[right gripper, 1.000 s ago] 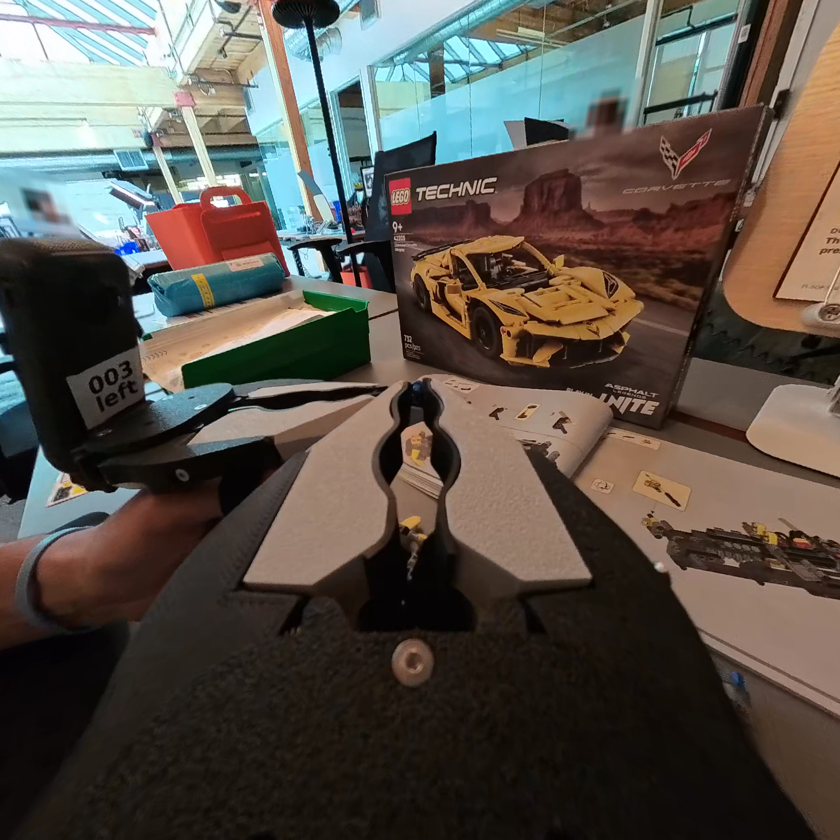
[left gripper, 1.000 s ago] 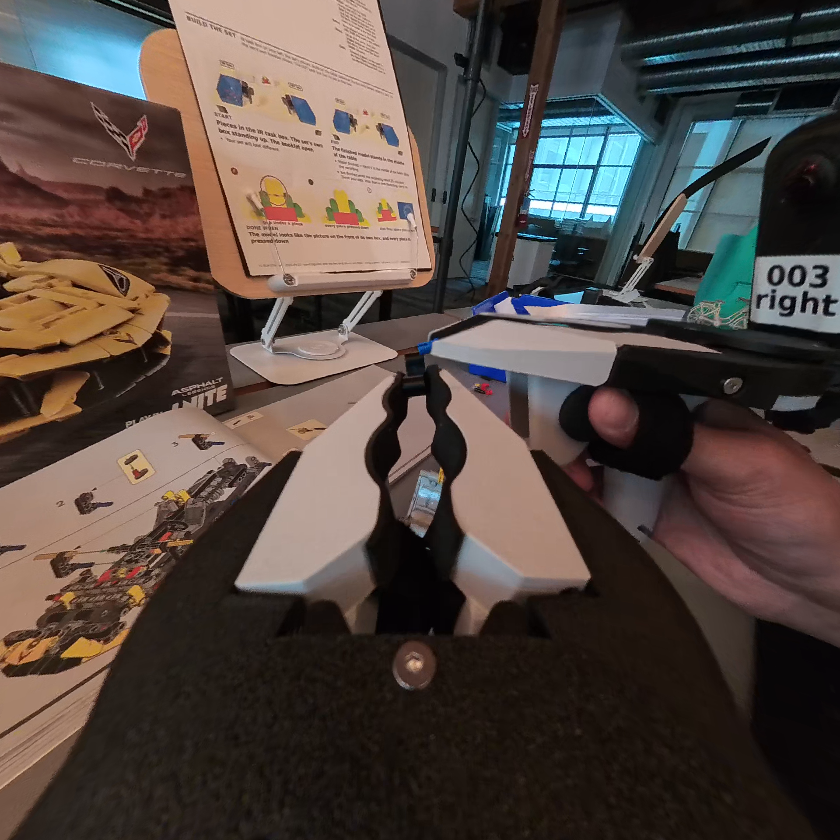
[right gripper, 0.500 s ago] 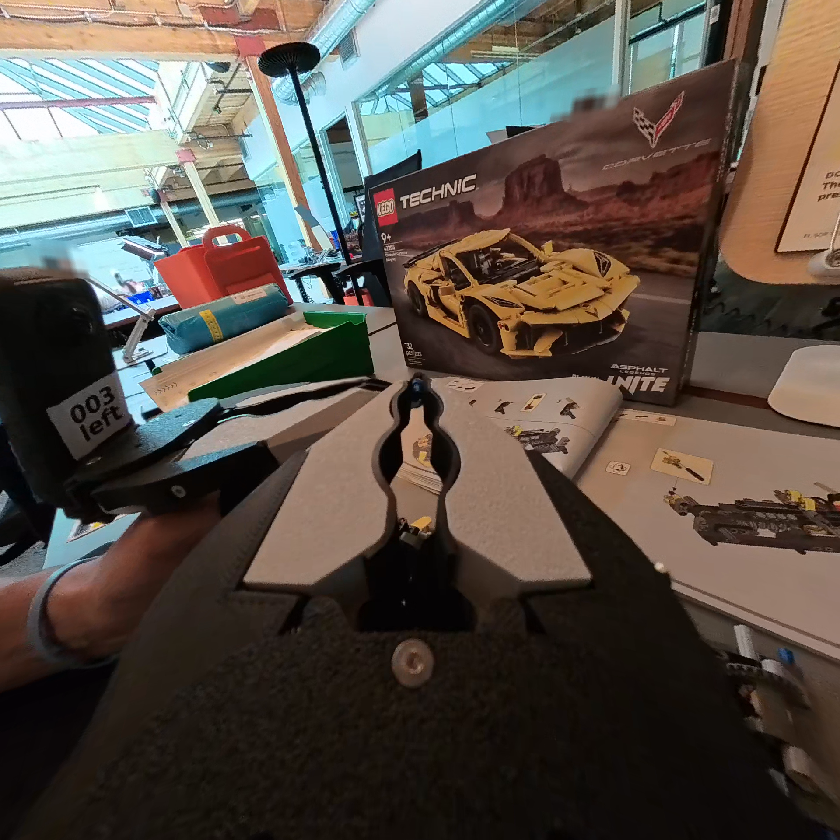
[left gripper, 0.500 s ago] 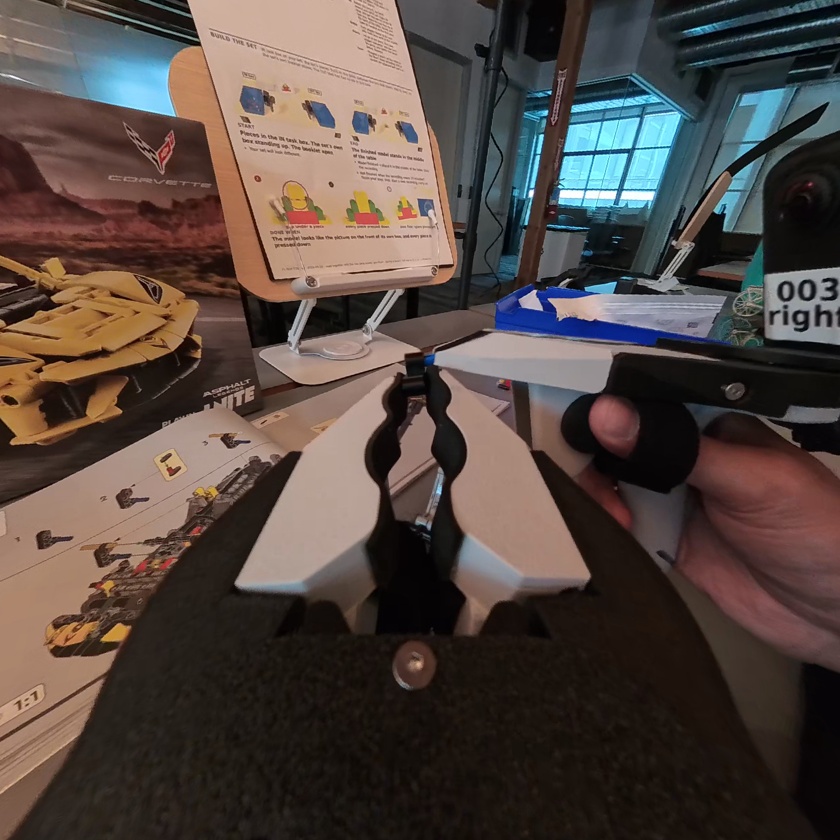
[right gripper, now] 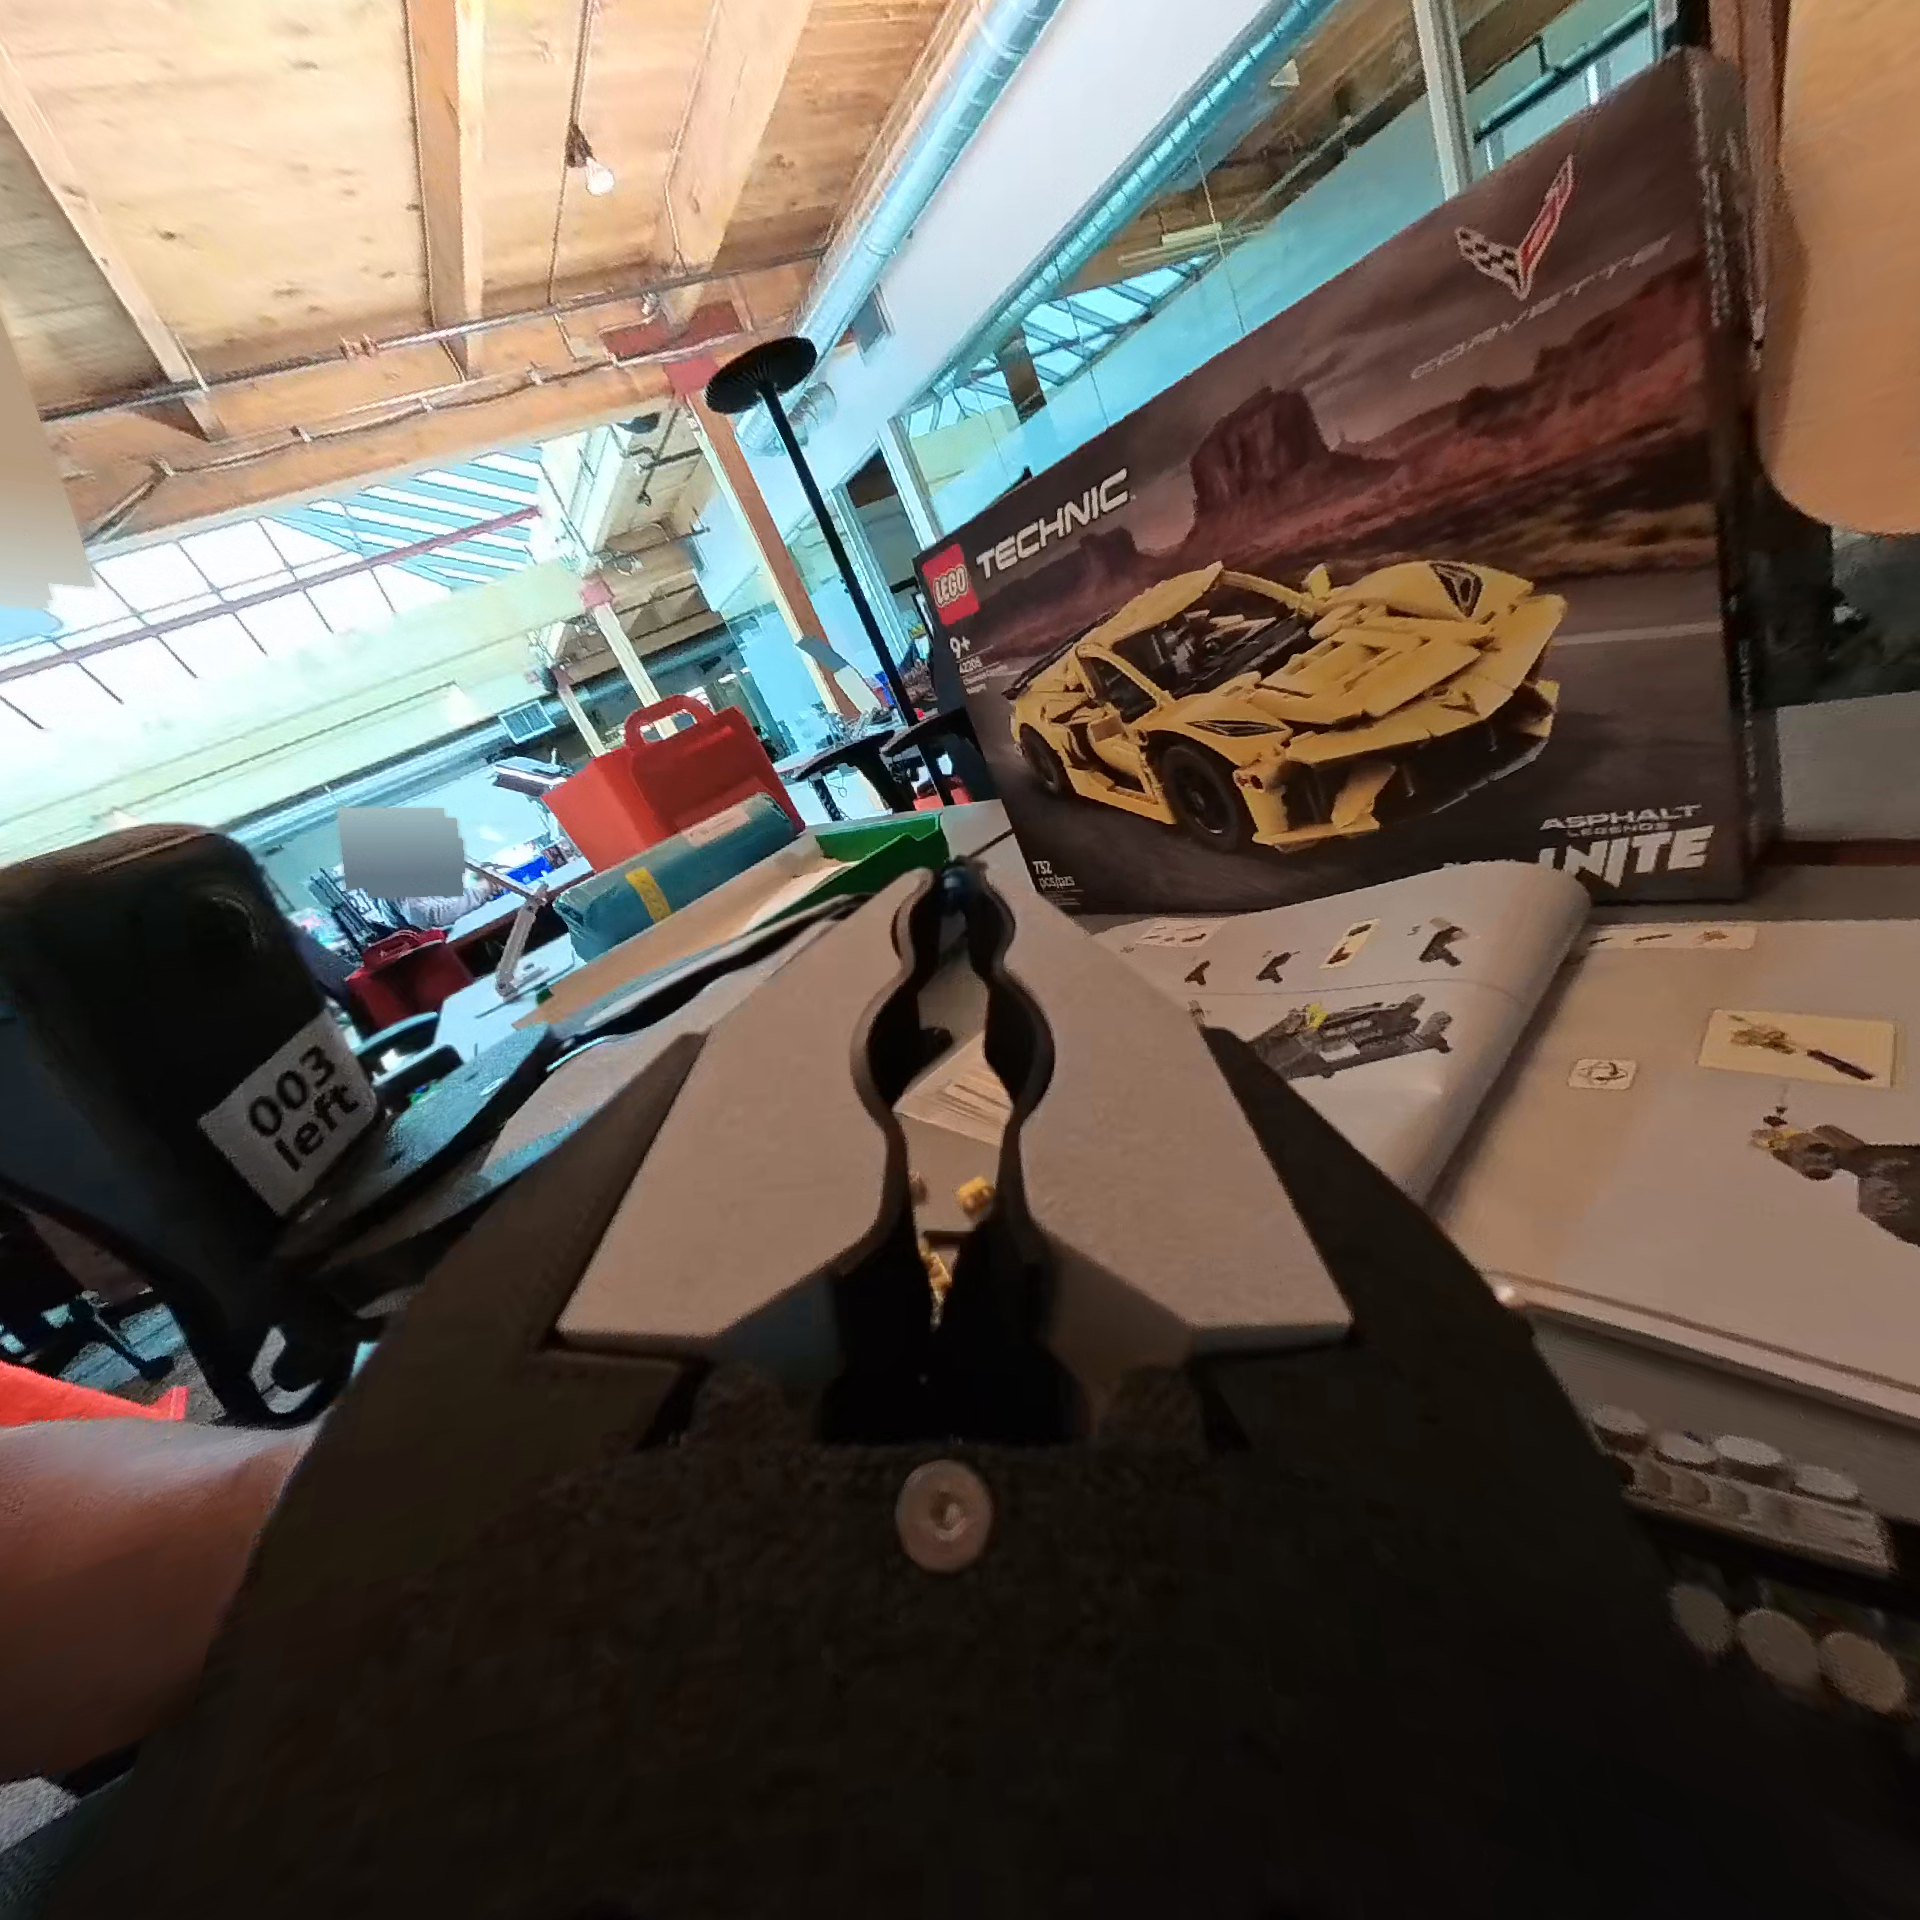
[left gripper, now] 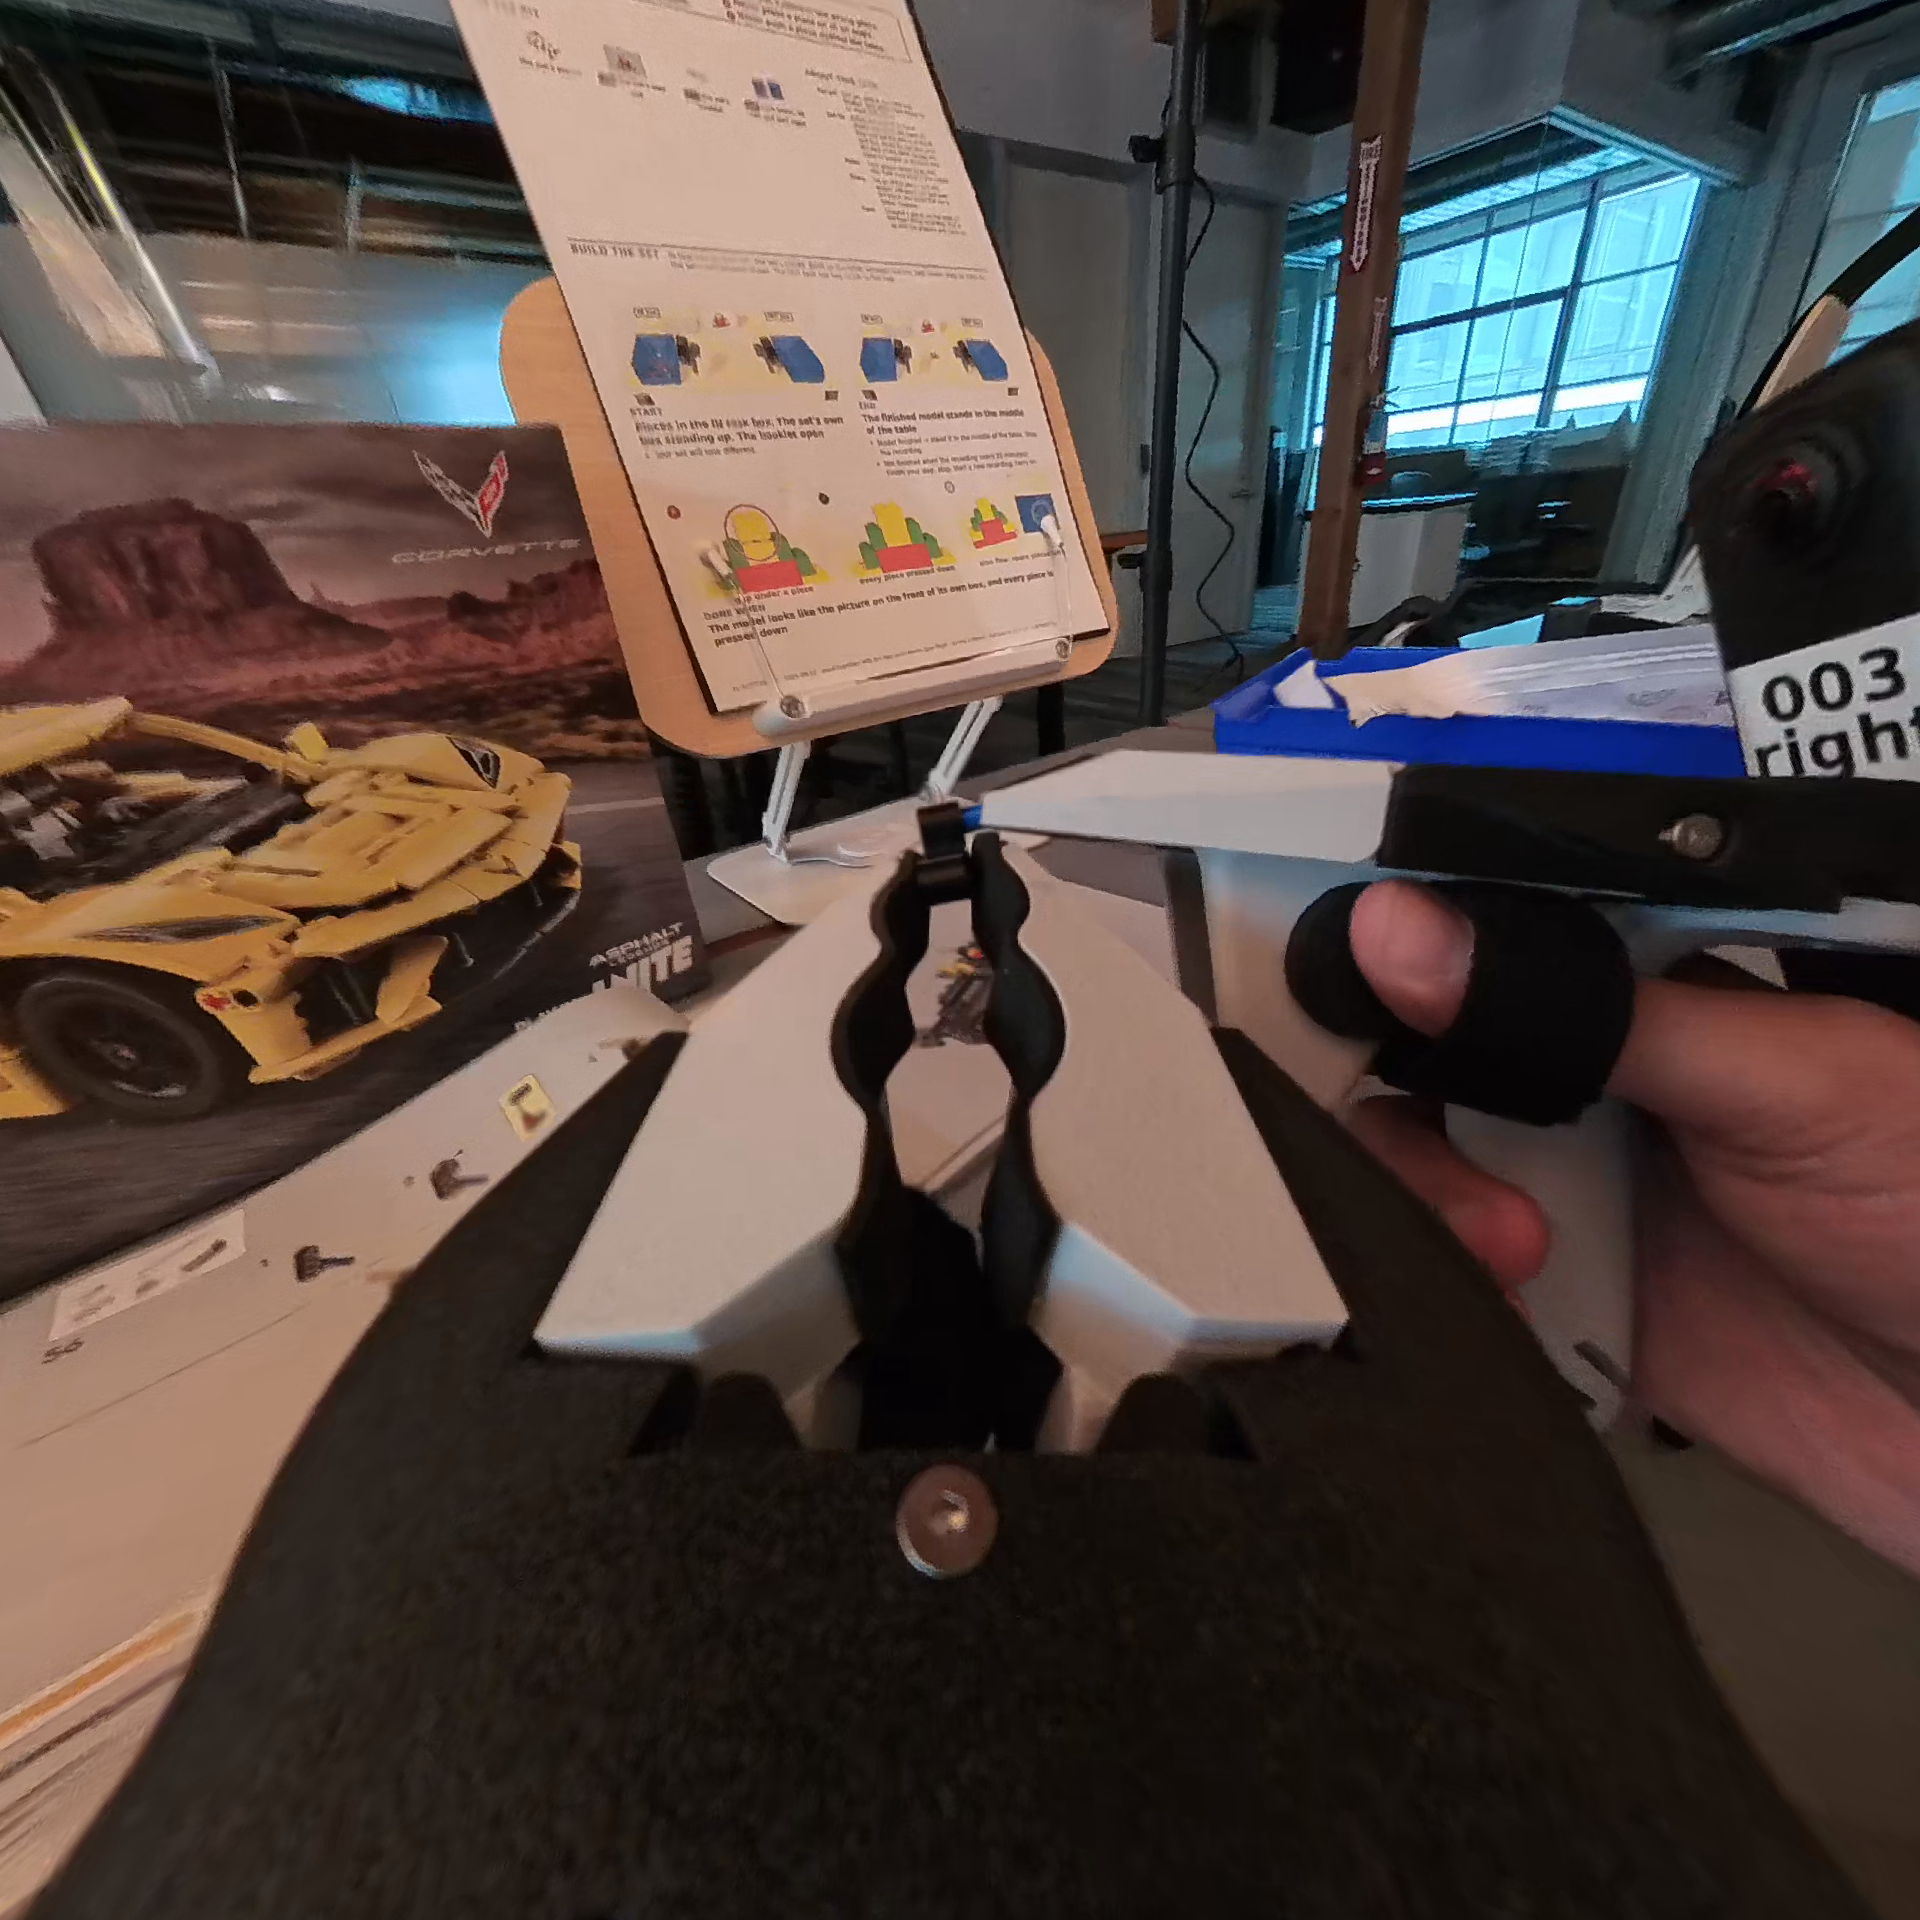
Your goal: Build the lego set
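In the left wrist view my left gripper is shut on a small black Lego piece at its fingertips. The right gripper's white finger comes in from the right, and its tip meets the black piece, with a bit of blue between them. In the right wrist view my right gripper is shut on a small blue piece. The left gripper's body shows at the left. Both are held above the table. How the two pieces join is hidden.
The Lego box stands behind the open instruction booklet. An instruction sheet on a wooden stand is at the back, a blue bin at the right. A green tray, a red container and loose grey pieces also show. My left and right fingertips are right by each other.
Both grippers have tilted and turned, with their tips still together; the right wrist view now shows more ceiling. Both stay shut on their pieces.
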{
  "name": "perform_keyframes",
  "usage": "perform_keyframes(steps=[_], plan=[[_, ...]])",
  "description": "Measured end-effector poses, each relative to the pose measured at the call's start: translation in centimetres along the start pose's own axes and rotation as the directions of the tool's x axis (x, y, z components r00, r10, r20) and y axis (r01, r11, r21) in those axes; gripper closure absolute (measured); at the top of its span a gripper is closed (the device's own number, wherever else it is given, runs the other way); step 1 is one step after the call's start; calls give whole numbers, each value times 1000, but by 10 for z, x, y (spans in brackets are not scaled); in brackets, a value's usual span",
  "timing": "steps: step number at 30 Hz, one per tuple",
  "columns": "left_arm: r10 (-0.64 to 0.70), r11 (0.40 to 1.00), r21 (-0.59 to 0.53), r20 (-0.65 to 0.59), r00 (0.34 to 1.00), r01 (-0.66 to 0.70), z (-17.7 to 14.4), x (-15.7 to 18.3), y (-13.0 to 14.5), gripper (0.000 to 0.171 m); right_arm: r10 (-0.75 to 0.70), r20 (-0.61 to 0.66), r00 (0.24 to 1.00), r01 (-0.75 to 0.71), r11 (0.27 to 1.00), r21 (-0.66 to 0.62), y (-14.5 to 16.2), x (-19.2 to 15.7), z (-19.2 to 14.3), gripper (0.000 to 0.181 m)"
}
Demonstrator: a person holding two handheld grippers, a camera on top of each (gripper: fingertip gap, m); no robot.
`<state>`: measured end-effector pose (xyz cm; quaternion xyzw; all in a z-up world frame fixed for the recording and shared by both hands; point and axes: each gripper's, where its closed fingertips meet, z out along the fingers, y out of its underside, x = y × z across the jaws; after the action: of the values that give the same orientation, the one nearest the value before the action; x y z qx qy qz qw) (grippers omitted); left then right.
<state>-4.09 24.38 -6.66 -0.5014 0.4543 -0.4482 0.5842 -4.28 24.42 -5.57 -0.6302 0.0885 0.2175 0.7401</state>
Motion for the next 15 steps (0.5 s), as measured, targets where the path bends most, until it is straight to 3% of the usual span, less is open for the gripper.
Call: perform_keyframes(steps=[3,6,8,11,13,15], plan=[[58,998,12,5,998,-58,-1,1,-4,166,-25,25,999,25,1000,16,-3,-3,-1,179],[30,999,16,-15,999,-30,-2,1,-5,166,-29,42,999,28,999,22,-4,-5,-1,179],[44,999,24,12,999,-45,-3,-1,-6,166,102,91,991,-106,994,39,-3,-5,1,179],[193,980,28,103,976,-197,-4,-3,-10,165,378,215,901,-399,915,63,-7,-8,3,179],[283,957,9,165,945,-289,-5,-5,-12,166,457,259,851,-490,869,76,-9,-9,3,178],[324,943,0,212,922,-331,-6,-7,-14,166,456,253,853,-489,868,88,-9,-10,5,178]])
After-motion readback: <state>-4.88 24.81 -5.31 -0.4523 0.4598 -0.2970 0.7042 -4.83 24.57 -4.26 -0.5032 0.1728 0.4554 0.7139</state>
